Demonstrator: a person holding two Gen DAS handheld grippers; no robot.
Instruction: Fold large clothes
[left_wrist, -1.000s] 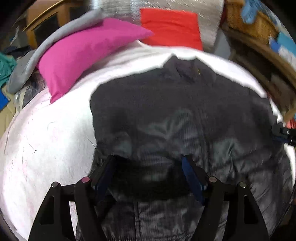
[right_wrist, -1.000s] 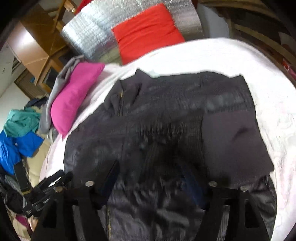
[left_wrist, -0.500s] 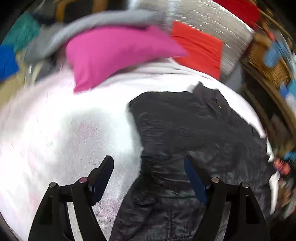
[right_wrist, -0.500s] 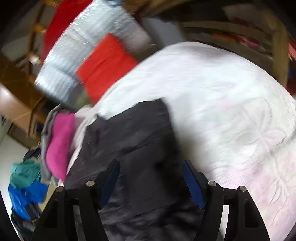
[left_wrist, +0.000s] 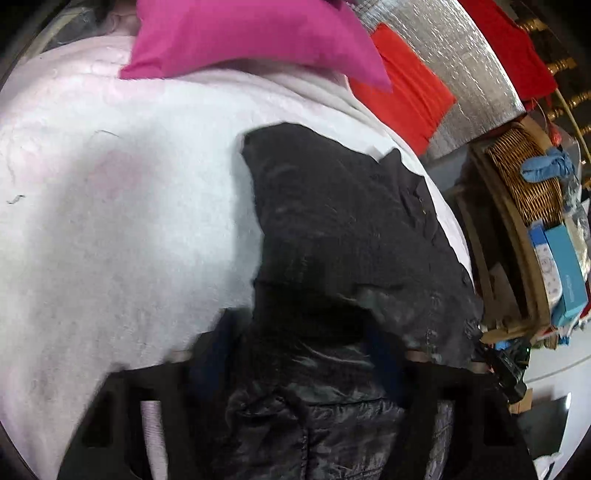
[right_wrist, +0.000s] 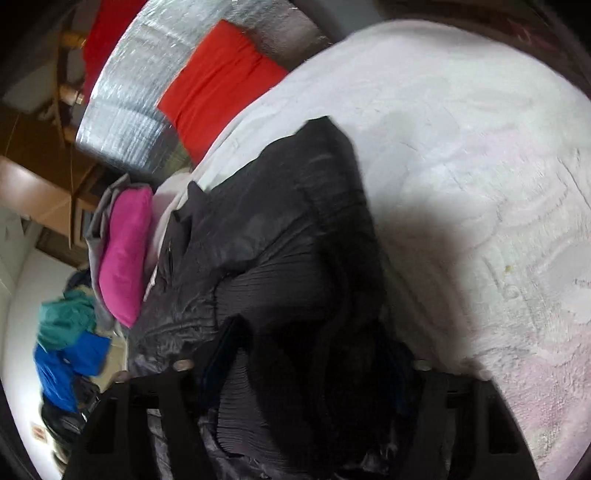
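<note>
No text, label, brand or number can be read in either view (the blue boxes to the right of the left gripper's fingers carry faint markings, too blurred to make out).

Jacket spread on bed, pillow and cushion behind it at the bed's head, basket off right, clothes pile off left beside the bed.
</note>
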